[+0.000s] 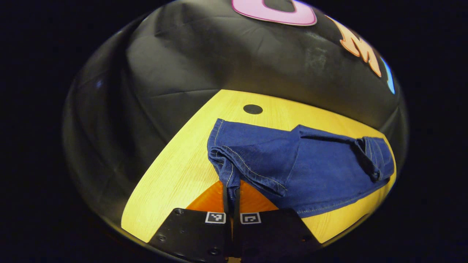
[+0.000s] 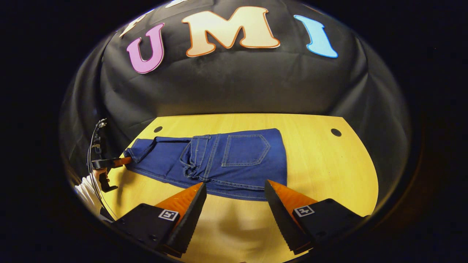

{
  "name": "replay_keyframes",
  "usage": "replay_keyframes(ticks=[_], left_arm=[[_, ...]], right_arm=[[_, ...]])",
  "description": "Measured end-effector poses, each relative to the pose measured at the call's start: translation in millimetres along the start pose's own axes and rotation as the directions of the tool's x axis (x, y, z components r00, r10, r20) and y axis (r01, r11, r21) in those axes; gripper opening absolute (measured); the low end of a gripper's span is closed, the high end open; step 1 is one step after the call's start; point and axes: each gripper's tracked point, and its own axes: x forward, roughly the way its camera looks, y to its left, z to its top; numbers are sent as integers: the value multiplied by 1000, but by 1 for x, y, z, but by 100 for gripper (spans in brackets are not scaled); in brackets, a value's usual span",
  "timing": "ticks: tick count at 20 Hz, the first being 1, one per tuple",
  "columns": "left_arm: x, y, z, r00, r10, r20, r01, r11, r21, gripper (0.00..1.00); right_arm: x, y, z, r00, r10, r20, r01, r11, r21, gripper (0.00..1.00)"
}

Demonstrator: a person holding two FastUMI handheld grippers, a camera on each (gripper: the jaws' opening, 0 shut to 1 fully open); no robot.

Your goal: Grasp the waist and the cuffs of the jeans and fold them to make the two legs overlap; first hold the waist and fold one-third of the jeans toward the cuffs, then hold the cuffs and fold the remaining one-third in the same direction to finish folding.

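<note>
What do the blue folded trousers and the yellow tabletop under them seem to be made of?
The blue folded trousers look like denim: matte woven cloth with pale contrast stitching along seams and a patch pocket. The yellow tabletop looks like wood or wood-grain laminate, with fine streaks and a smooth, slightly glossy finish; which one is unclear.

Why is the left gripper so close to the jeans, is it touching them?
Touching. In the left gripper view, the left gripper has its jaws shut on the hem edge of the jeans, with denim pinched between them above the table.
</note>
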Motion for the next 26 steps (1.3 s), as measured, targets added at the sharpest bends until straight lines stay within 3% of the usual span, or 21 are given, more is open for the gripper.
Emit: replay_keyframes(ticks=[1, 3, 8, 14, 17, 18, 19, 26], left_arm=[[-3, -6, 5, 1000, -12, 19, 12, 999, -31, 0], [-20, -28, 21, 997, -54, 61, 59, 995, -76, 0], [-70, -115, 64, 971, -191, 142, 207, 973, -106, 0], [-113, -252, 87, 928, -340, 154, 344, 939, -4, 0], [-126, -317, 98, 904, -395, 166, 390, 919, 63, 0], [-128, -337, 101, 895, -413, 168, 405, 911, 84, 0], [-131, -357, 104, 887, -429, 169, 417, 903, 103, 0], [-127, -472, 96, 862, -491, 126, 468, 867, 173, 0]], right_arm=[[-3, -7, 0, 1000, -8, 6, 8, 1000, 6, 94], [-12, -24, 1, 1000, -27, 16, 27, 1000, 12, 98], [-27, -59, 4, 999, -37, 29, 35, 998, 50, 98], [-35, -102, 1, 1000, -8, 16, 6, 996, 93, 94], [-39, -125, -2, 1000, -4, 17, 2, 995, 97, 98], [-41, -132, -4, 1000, 0, 14, -1, 995, 105, 94], [-41, -139, -4, 1000, 2, 17, -4, 994, 113, 98], [-53, -184, -1, 999, 2, 54, -11, 986, 164, 98]])
